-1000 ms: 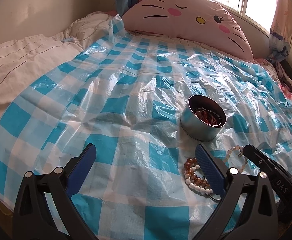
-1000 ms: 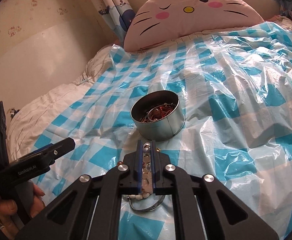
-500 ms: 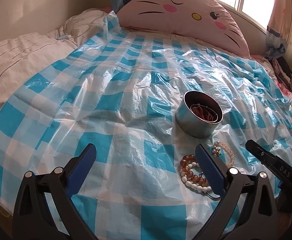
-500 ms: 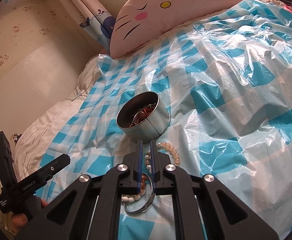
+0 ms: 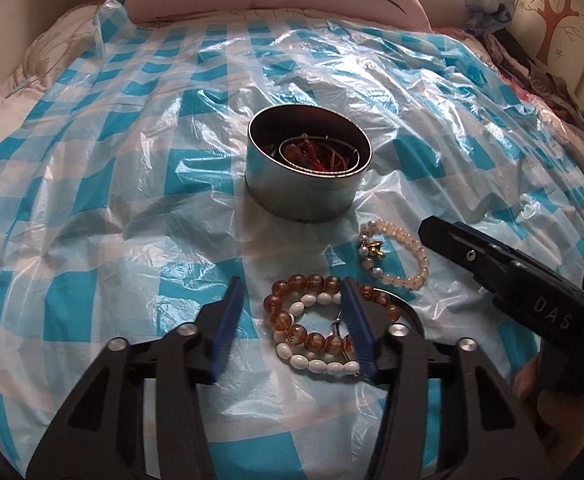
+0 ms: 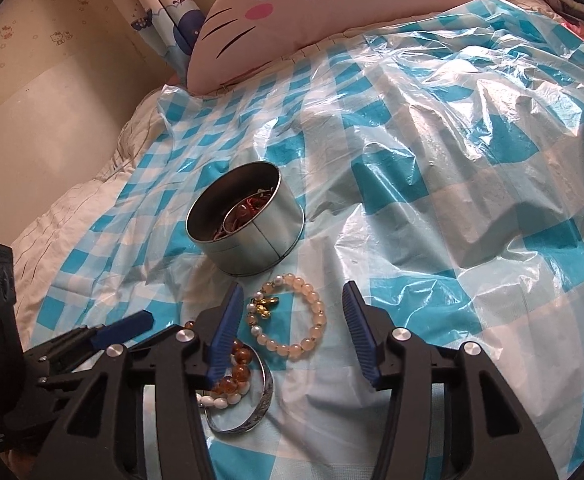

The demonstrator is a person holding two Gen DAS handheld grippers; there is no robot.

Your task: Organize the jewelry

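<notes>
A round metal tin with red and brown jewelry inside stands on the blue checked plastic sheet; it also shows in the right wrist view. A pale peach bead bracelet with a gold charm lies just in front of the tin, between the open fingers of my right gripper. An amber bead bracelet, a white bead bracelet and a silver bangle lie in a pile. My left gripper is open over that pile, empty.
A pink cat-face pillow lies at the head of the bed. White bedding shows left of the sheet, with a wall and curtain behind. Clothes lie at the far right.
My right gripper has opened and let go of the pale bead bracelet, which now lies on the sheet. My left gripper has moved forward and right over the bracelet pile and narrowed.
</notes>
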